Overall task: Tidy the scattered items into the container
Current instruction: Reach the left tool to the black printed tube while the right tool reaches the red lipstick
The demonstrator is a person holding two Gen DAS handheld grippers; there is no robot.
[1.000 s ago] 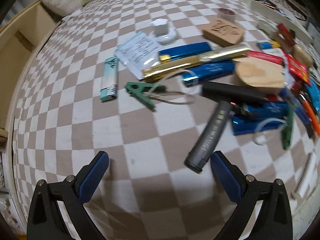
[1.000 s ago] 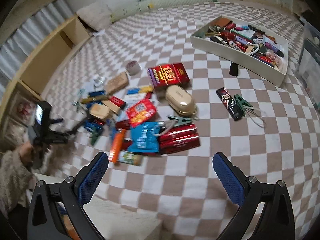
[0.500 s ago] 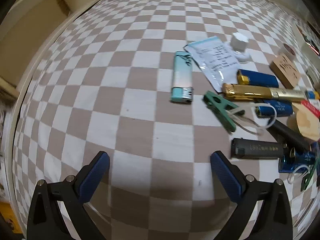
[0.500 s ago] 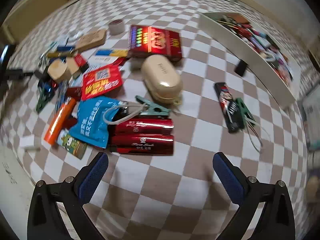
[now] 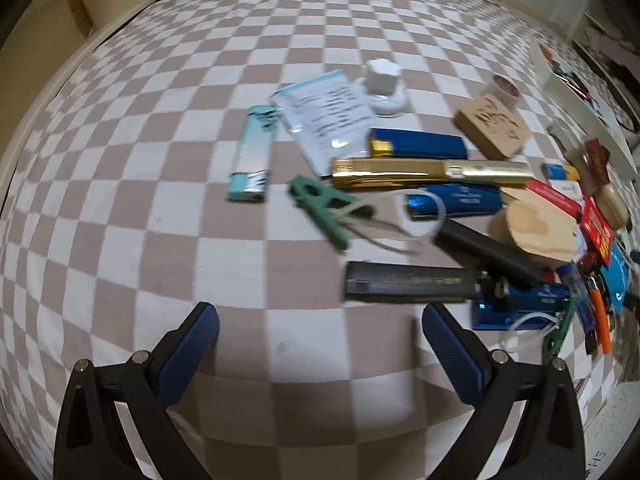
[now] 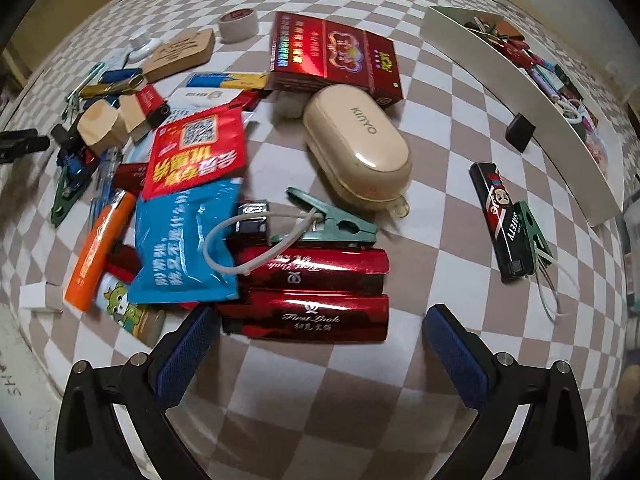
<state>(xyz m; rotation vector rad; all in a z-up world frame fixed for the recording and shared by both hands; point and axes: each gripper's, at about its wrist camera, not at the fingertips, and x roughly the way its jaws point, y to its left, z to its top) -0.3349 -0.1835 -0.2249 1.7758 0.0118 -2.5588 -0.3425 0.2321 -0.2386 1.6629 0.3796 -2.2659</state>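
Note:
Small items lie scattered on a brown-and-white checked cloth. My left gripper (image 5: 320,332) is open and empty, low over the cloth, with a dark grey bar (image 5: 408,282) just beyond its right finger and a green clip (image 5: 324,204) and a light blue lighter (image 5: 252,156) farther out. My right gripper (image 6: 322,338) is open and empty, with two red packs (image 6: 310,294) lying just ahead of its fingertips. Beyond them lie a green clip (image 6: 334,226), a beige case (image 6: 358,148) and a blue sachet (image 6: 182,240). The white container (image 6: 532,92) stands at the far right, holding several items.
A black lighter (image 6: 502,220) with a green clip lies between the pile and the container. A red box (image 6: 334,54), a tape roll (image 6: 238,24) and a wooden block (image 5: 494,126) lie farther back. A wooden frame borders the cloth at the left (image 5: 48,60).
Both grippers stayed open. The left view swung back right, bringing the grey bar close to its right finger. The right gripper moved down and closer to the red packs.

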